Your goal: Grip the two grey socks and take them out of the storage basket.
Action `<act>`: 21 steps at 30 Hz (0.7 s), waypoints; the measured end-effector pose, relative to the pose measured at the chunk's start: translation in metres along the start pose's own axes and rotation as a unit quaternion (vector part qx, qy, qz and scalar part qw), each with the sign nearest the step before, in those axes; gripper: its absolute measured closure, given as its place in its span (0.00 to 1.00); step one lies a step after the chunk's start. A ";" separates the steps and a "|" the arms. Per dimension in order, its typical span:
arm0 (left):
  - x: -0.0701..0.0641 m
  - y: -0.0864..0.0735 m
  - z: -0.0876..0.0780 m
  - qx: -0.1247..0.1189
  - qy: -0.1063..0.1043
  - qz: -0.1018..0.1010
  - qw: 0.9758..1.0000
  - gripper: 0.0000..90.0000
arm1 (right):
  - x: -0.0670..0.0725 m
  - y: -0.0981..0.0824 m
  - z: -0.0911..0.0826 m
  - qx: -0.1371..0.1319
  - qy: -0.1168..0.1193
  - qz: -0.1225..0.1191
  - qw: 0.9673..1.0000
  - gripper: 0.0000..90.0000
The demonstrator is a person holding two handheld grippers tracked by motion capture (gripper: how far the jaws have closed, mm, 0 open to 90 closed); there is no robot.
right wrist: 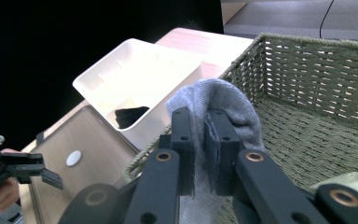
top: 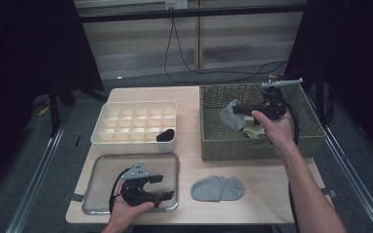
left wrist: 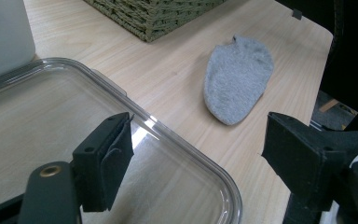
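High view: nearest the cam, the left gripper [top: 162, 188] sits in the person's left hand [top: 126, 209] over the clear tray [top: 90, 194] at the table's near-left edge, jaws spread, nothing btwn them. Just right of the tray a grey sock [top: 217, 188] lies flat on the table [top: 194, 97]. Behind the tray: white divider box [top: 136, 124] w/ a black item [top: 165, 135] in its near-right compartment. At right, the right gripper [top: 236, 109] is up over the wicker basket [top: 252, 143], clamped on a second grey sock [top: 231, 116] that hangs above the basket's inside.

Left gripper view: both black jaws wide apart, empty; clear tray [left wrist: 121, 93] under them, flat grey sock [left wrist: 237, 86] on the wood beyond, basket corner [left wrist: 154, 16] farther off.

Right gripper view: jaws pinched tight on the second grey sock [right wrist: 223, 100], fabric bunched over the pads [right wrist: 214, 140]. Basket wall [right wrist: 317, 74] at right, pale cloth [right wrist: 349, 182] in its bottom, divider box [right wrist: 135, 74] and black item [right wrist: 129, 115] at left, left gripper [right wrist: 51, 179] low-left.
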State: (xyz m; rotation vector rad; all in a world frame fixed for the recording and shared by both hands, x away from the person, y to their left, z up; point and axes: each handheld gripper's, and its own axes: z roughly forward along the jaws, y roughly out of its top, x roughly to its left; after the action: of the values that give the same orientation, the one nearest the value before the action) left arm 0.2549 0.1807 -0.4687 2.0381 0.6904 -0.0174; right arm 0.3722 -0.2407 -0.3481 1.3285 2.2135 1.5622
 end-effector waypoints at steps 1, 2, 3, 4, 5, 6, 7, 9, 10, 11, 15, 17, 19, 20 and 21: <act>0.000 0.000 0.000 0.001 0.000 0.001 1.000 0.26 | 0.001 0.000 -0.001 -0.003 0.003 0.001 1.000 0.92; 0.000 0.000 0.000 0.000 0.000 0.002 1.000 0.26 | 0.002 0.000 -0.003 -0.006 0.004 0.001 1.000 0.92; 0.000 0.000 0.000 0.002 0.001 0.002 1.000 0.26 | 0.004 0.001 -0.005 -0.008 0.006 -0.001 1.000 0.92; 0.000 0.000 0.000 0.001 0.001 0.002 1.000 0.26 | 0.005 0.001 -0.006 -0.010 0.006 -0.001 1.000 0.92; 0.000 0.000 0.000 0.001 0.001 0.002 1.000 0.26 | 0.007 0.001 -0.007 -0.012 0.007 -0.004 1.000 0.92; 0.000 0.000 0.000 0.001 0.001 0.002 1.000 0.26 | 0.008 0.001 -0.008 -0.012 0.008 -0.004 1.000 0.92; 0.000 0.000 0.000 0.001 0.001 0.002 1.000 0.26 | 0.009 0.000 -0.009 -0.014 0.008 -0.005 1.000 0.92; -0.001 0.000 0.000 0.001 0.001 0.001 1.000 0.27 | 0.011 0.000 -0.012 -0.020 0.012 -0.007 1.000 0.92; -0.001 0.000 0.000 0.001 0.001 0.002 1.000 0.27 | 0.013 0.000 -0.013 -0.022 0.014 -0.008 1.000 0.92; -0.001 0.000 0.001 0.000 0.000 0.002 1.000 0.27 | 0.014 0.000 -0.014 -0.023 0.015 -0.009 1.000 0.92; -0.001 0.000 0.001 0.001 0.000 0.004 1.000 0.27 | 0.018 0.000 -0.017 -0.030 0.020 -0.008 0.999 0.92; -0.001 0.000 0.001 0.000 -0.001 0.005 1.000 0.27 | 0.020 -0.001 -0.019 -0.033 0.024 -0.006 0.999 0.92; -0.002 0.000 0.001 0.003 0.001 0.005 1.000 0.27 | 0.022 -0.002 -0.020 -0.034 0.024 -0.007 0.999 0.92; -0.002 0.000 0.002 0.002 -0.001 0.005 1.000 0.27 | 0.023 -0.003 -0.021 -0.034 0.025 -0.006 0.999 0.92; -0.002 0.000 0.002 0.002 -0.002 0.005 1.000 0.27 | 0.023 -0.003 -0.022 -0.035 0.025 -0.008 0.999 0.92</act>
State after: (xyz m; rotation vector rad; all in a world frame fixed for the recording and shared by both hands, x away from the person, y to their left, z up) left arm 0.2536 0.1782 -0.4690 2.0460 0.6779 -0.0165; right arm 0.3442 -0.2400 -0.3320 1.2624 2.1697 1.6694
